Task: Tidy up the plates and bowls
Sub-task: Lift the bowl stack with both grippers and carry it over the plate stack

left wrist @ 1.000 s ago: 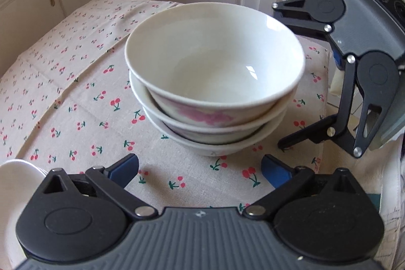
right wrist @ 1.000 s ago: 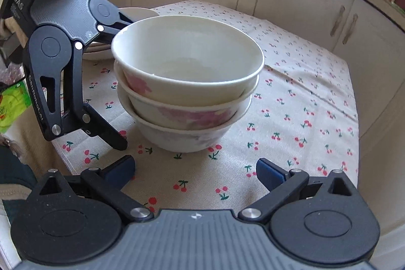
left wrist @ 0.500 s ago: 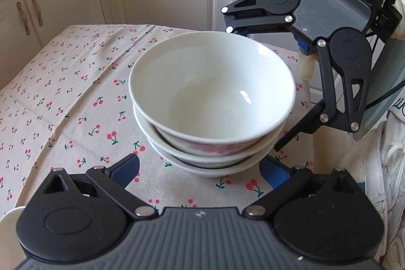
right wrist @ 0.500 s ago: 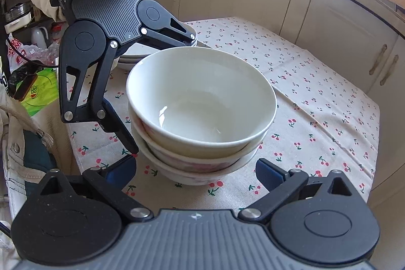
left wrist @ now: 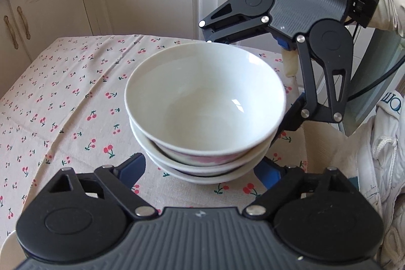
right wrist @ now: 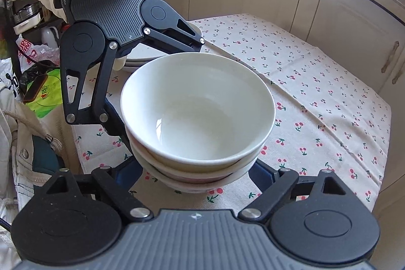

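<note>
Between both grippers: bowl stack [left wrist: 205,115], three glazed, heavy, slippery, fragile; left gripper [left wrist: 200,170] and right gripper [right wrist: 196,172], just closing, spread at 9 and 3 o'clock beside lowest bowl; grasp there.

- Three nested white bowls [right wrist: 197,115] sit on a cherry-print tablecloth [right wrist: 316,82].
- Right gripper [right wrist: 196,175] and left gripper [right wrist: 141,98], both just closing, flank the stack.
- Stacked plates [right wrist: 141,56] lie behind.
</note>
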